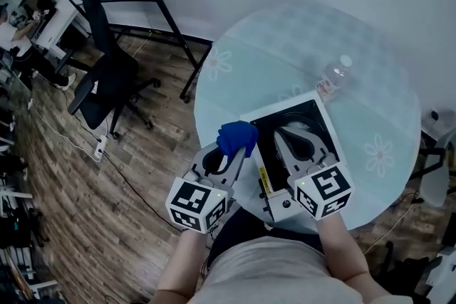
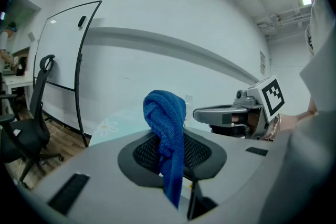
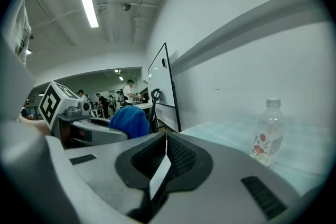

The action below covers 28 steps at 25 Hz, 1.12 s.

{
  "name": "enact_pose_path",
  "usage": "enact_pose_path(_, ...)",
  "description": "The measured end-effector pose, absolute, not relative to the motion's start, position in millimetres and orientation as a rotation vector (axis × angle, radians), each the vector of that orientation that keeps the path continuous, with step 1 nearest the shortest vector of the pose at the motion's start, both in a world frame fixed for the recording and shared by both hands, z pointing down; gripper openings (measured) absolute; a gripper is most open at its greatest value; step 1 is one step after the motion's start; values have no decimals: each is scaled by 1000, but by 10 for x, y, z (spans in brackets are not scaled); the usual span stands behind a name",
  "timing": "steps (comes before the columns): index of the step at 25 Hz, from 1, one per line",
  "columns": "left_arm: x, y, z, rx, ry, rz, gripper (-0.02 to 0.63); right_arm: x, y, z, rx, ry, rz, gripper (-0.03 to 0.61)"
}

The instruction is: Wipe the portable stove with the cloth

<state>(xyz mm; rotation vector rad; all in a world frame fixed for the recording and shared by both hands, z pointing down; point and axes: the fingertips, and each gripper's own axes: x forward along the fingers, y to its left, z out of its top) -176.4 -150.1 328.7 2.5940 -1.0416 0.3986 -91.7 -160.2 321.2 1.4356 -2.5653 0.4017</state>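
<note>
A portable stove point(image 1: 265, 144), white with a black top, sits at the near edge of the round table point(image 1: 370, 32). My left gripper point(image 1: 234, 152) is shut on a blue cloth point(image 1: 237, 136) and holds it bunched just off the stove's left edge. In the left gripper view the cloth point(image 2: 167, 128) hangs between the jaws. My right gripper point(image 1: 296, 133) hovers over the stove's black top with its jaws together and nothing between them. In the right gripper view the cloth point(image 3: 128, 122) shows to the left, above the left gripper's fingers point(image 3: 100, 131).
A clear water bottle point(image 1: 335, 78) stands on the table just beyond the stove; the bottle point(image 3: 266, 134) shows right of the jaws. A black office chair point(image 1: 107, 78) and a whiteboard stand point(image 1: 164, 11) are on the wood floor to the left.
</note>
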Motion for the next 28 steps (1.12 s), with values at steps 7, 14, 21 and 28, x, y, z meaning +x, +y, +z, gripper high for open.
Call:
enact_pose_path(7,-1881,-1790,3409,2574,-1054,432,95,-926,-1812,3312,1451,-2537,436,23)
enact_pose_path(14,-1938,-1989,3678,2527,-1040,506,95,-961,-1932,3452,1420,-2518,462,23)
enact_pose_path(21,-1975,-2076,3972,2476,-998,607,95,-961,-1995,3517,1428,-2500,481,23)
enact_pose_path(28,-1958,-2103,4194,2462,-968,717,95,-962,-1954,3638,1413,-2477,515,23)
